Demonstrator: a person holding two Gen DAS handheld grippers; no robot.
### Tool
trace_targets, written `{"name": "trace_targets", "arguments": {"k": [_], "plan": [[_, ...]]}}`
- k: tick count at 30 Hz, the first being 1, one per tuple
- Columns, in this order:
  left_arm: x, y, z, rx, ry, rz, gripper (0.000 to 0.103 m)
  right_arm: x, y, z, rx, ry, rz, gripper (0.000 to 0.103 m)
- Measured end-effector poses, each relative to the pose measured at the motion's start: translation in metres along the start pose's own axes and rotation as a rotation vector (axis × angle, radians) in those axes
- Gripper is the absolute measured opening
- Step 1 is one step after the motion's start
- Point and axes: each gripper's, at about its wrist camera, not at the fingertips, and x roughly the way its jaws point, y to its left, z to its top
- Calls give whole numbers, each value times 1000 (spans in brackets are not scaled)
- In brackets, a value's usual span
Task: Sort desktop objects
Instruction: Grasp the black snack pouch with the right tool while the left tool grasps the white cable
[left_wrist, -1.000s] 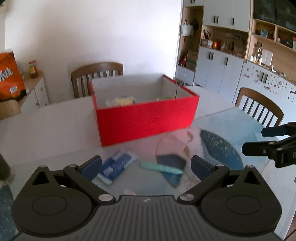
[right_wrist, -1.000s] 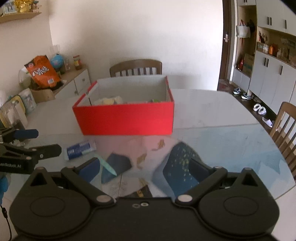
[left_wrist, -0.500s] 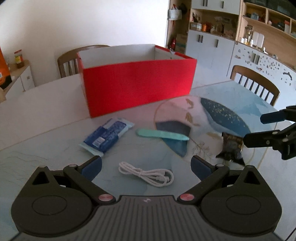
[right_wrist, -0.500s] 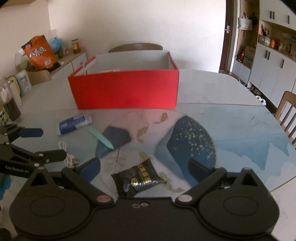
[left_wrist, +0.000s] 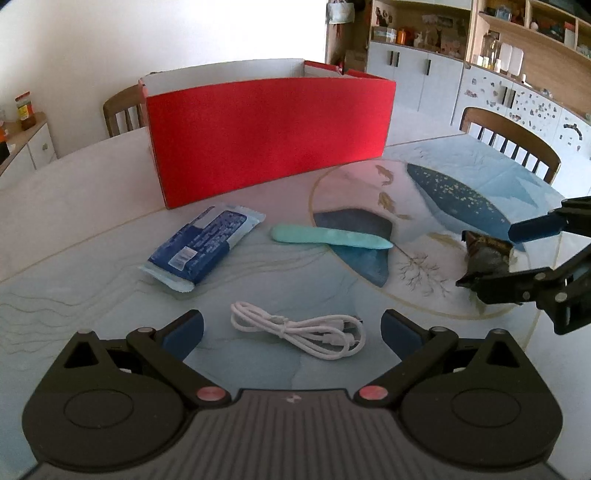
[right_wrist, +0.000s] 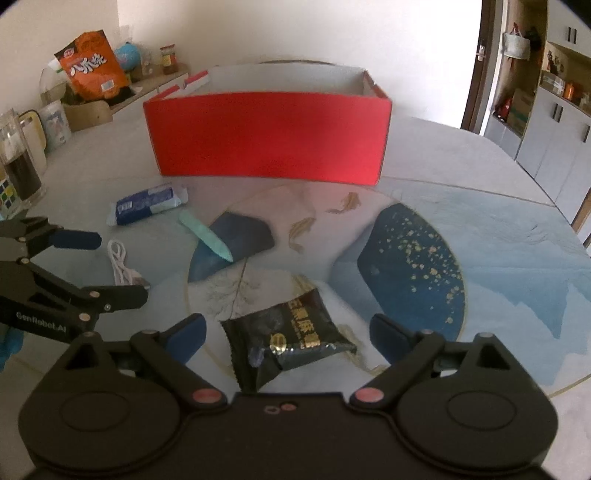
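My left gripper (left_wrist: 291, 328) is open, low over the table, with a coiled white cable (left_wrist: 299, 330) lying between its fingers. My right gripper (right_wrist: 286, 334) is open with a black snack packet (right_wrist: 288, 338) lying between its fingers. A blue-and-white packet (left_wrist: 201, 251) and a mint-green stick (left_wrist: 330, 236) lie further ahead, in front of the red box (left_wrist: 269, 129). The right gripper shows at the right of the left wrist view (left_wrist: 532, 254), next to the black packet (left_wrist: 487, 254). The left gripper shows at the left of the right wrist view (right_wrist: 92, 266).
The table has a glass top over a blue fish-pattern mat (right_wrist: 410, 254). Wooden chairs (left_wrist: 513, 136) stand behind and to the right. A sideboard with an orange bag (right_wrist: 92, 66) and jars stands at the left; cabinets (left_wrist: 417, 81) line the right wall.
Both grippers have come down and closer to the table. The cable now lies between the left fingers and the black packet between the right fingers. The box interior is out of sight.
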Motion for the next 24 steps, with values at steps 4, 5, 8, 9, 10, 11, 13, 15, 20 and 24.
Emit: {"name": "trace_targets", "arguments": {"k": [4, 5, 8, 9, 10, 11, 13, 15, 20, 24], "plan": [[2, -1, -1, 22, -16, -2, 102, 6, 0, -4, -5, 18, 3, 89], [2, -1, -2, 29, -18, -4, 102, 7, -1, -5, -6, 20, 4, 88], [0, -4, -5, 56, -29, 0, 97, 10, -1, -6, -12, 31, 2, 84], [-1, -4, -5, 58, -33, -4, 94, 10, -1, -7, -14, 32, 2, 82], [-1, -5, -5, 61, -34, -6, 93, 11, -1, -7, -16, 34, 0, 82], [-1, -6, -4, 63, -35, -4, 89, 12, 0, -7, -18, 36, -3, 82], [-2, -7, -3, 61, -38, -2, 83, 13, 0, -7, -19, 40, -5, 80], [-2, -8, -3, 59, -37, 3, 77, 15, 0, -7, -21, 46, -8, 76], [-3, -8, -2, 50, -47, 20, 76, 15, 2, -6, -36, 45, -8, 70], [-4, -8, -2, 39, -52, 29, 76, 14, 2, -6, -40, 43, -14, 68]]}}
